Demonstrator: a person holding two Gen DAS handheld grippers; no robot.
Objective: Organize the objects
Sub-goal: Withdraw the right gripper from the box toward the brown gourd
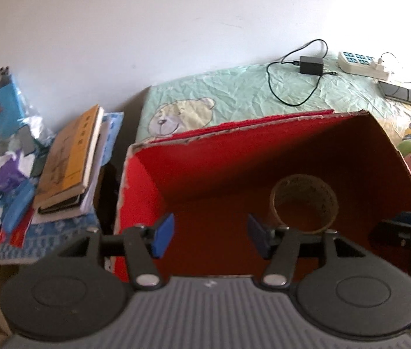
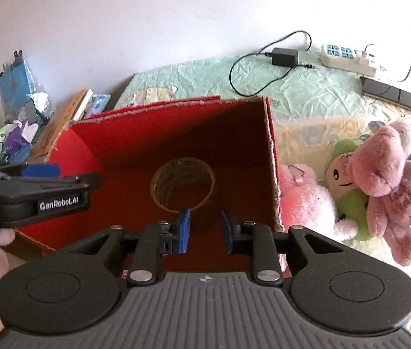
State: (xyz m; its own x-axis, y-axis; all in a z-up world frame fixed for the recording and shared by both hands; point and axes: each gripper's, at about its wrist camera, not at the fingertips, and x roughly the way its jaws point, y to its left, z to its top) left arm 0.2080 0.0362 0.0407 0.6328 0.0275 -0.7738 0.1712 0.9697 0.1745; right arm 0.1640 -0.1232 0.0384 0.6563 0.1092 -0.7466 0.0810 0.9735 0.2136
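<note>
The left tool [image 1: 210,237] hangs over the near edge of the red cardboard box [image 1: 182,171], its blue pads [image 1: 163,235] spread wide with nothing between them. The right tool [image 2: 204,231] sits at the same box's near rim, its jaws parted by a narrower gap, also holding nothing; through that gap the box floor shows. On the floor of the box lies a roll of brown tape [image 2: 182,187], lying flat with its hole facing up, toward the right side of the box in the left wrist view and just beyond the right tool's pads [image 2: 185,228] in the right wrist view. The box rests on a bed covered by a pale green sheet [image 1: 234,87] printed with a bear [image 1: 176,115]. To the right of the box, on the bed, sits a pile of plush toys: a dusty pink teddy [image 2: 391,183], a pale pink plush [image 2: 304,200] touching the box wall, and a green-bodied doll [image 2: 348,180] between them. Farther back on the sheet lie a black power adapter [image 2: 285,56] with its cable, a white power strip [image 2: 348,56] and a dark flat device [image 2: 389,91]. Left of the bed, a stack of books [image 1: 71,160] topped by a yellow one stands beside a heap of small clutter [image 1: 4,174] and a blue packet in clear plastic [image 1: 1,107].
</note>
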